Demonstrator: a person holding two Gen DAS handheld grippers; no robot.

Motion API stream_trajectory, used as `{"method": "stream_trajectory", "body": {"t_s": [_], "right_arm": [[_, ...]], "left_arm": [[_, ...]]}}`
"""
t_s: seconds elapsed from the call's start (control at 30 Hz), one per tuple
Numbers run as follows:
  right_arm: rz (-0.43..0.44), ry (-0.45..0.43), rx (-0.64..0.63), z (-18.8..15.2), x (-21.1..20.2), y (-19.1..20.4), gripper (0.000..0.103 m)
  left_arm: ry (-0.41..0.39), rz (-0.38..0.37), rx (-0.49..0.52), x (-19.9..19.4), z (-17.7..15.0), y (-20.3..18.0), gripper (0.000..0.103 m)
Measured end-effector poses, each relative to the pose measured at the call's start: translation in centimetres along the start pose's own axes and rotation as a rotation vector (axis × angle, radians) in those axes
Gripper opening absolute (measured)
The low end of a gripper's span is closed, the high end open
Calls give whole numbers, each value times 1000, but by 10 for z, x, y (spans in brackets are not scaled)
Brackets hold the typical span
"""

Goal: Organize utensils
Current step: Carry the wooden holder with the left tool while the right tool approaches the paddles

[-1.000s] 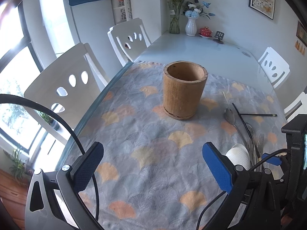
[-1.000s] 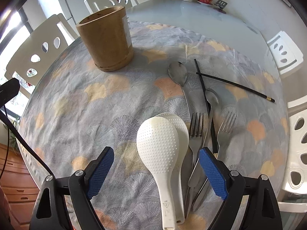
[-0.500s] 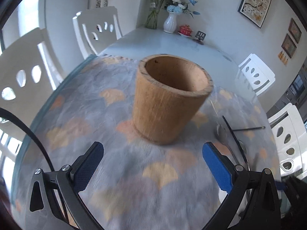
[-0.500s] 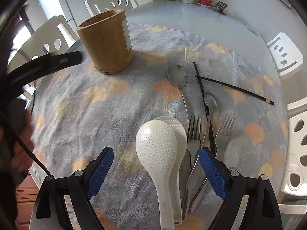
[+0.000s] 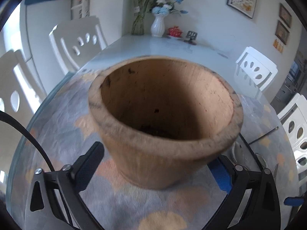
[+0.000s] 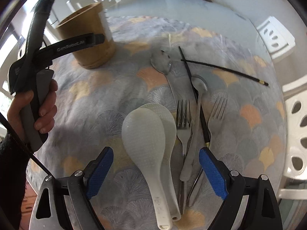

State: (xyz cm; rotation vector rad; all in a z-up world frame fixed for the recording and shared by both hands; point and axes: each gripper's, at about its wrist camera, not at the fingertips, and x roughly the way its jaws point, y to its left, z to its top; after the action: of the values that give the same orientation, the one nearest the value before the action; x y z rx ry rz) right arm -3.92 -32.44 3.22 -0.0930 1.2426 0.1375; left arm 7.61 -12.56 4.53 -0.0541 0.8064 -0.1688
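Jaws of the left gripper (image 5: 155, 169) stood apart around the wooden holder (image 5: 165, 118), mid-frame; right gripper (image 6: 155, 169) gaped over two white rice paddles (image 6: 149, 141), lower centre.

On the tablecloth (image 6: 92, 103), the wooden holder (image 6: 86, 38) stands left of and behind the utensils (image 6: 184, 126).

Left wrist view looks closely down into the wooden holder (image 5: 165, 118); right wrist view looks steeply down on the tablecloth (image 6: 92, 103), sharing that holder.
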Motion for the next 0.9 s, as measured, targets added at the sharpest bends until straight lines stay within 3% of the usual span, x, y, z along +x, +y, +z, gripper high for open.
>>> {"method": "stream_trajectory", "body": {"t_s": [0.17, 0.3, 0.4, 0.67, 0.8, 0.9], "right_arm": [[-37, 17, 48, 4, 1, 7, 90], [-100, 0, 94, 3, -9, 15, 90], [-106, -5, 155, -2, -13, 13, 90], [-95, 24, 162, -4, 5, 23, 88], [-172, 25, 72, 6, 19, 39, 83], [-208, 67, 81, 10, 34, 31, 83]], "left_arm": [[-10, -81, 94, -2, -1, 8, 95], [45, -197, 213, -4, 3, 22, 95], [67, -256, 246, -3, 8, 31, 95], [6, -290, 260, -5, 1, 35, 95], [-30, -280, 281, -5, -4, 32, 95], [-27, -292, 277, -4, -4, 34, 96]]}}
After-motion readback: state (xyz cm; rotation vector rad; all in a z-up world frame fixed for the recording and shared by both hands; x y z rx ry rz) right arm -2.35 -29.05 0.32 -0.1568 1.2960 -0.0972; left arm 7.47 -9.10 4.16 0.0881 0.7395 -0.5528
